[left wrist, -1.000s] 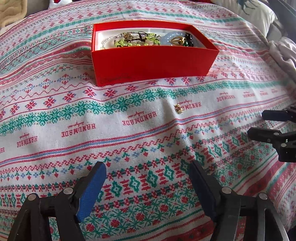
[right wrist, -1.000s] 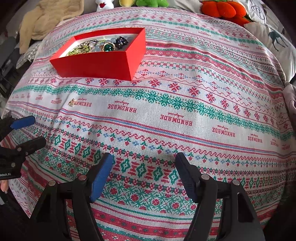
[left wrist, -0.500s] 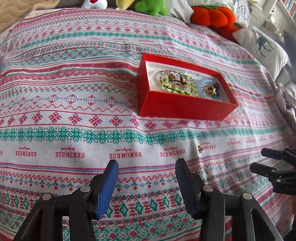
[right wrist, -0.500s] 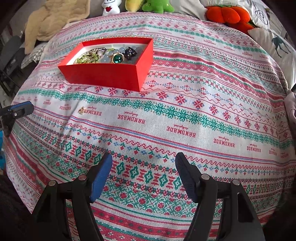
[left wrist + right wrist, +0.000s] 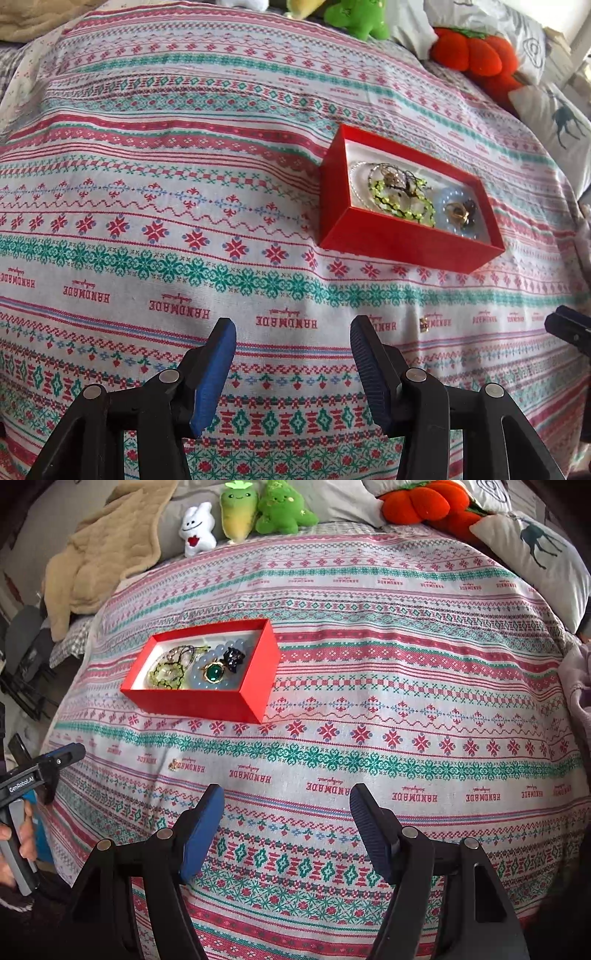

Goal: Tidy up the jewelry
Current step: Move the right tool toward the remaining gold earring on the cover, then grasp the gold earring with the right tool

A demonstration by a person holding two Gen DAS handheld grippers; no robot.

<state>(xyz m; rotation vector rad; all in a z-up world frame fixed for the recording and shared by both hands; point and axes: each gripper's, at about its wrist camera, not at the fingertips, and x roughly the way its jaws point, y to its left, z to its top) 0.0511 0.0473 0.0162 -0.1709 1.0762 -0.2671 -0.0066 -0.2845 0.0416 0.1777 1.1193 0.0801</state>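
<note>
left gripper (image 5: 293,332): jaws apart and opening, nothing between them, only patterned cloth below; also seen at the left edge of the right wrist view (image 5: 55,760), held by a hand (image 5: 16,834)
beige blanket (image 5: 99,554): crumpled at far left corner of the bed
bedspread (image 5: 369,664): striped red/green/white knit-look pattern with "HANDMADE" text, covers the bed
plush toys (image 5: 251,513): white, yellow-green and green ones in a row at the far edge
loose gold piece (image 5: 174,765): small, lies on the bedspread on the "HANDMADE" band, in front of the box's left end, apart from it; too small to read its axis; in the left wrist view (image 5: 423,325) it sits right of the left jaws, level with their tips, not between them; in the right wrist view up and left of the right jaws
red box (image 5: 199,705): open top, white inside, long axis runs left-right with the right end angled away in the right wrist view; well beyond both pairs of jaws; in the left wrist view (image 5: 399,247) up and right of the jaws
box contents: green bead strand (image 5: 166,674) at left, pale blue bead ring (image 5: 218,653), gold ring with green stone (image 5: 213,672), dark piece (image 5: 234,657) at right
right gripper (image 5: 286,805): jaws apart, nothing between them, over cloth; one fingertip enters the left wrist view at the right edge (image 5: 569,325)
orange plush (image 5: 424,502): far right edge
deer pillow (image 5: 535,554): far right corner
</note>
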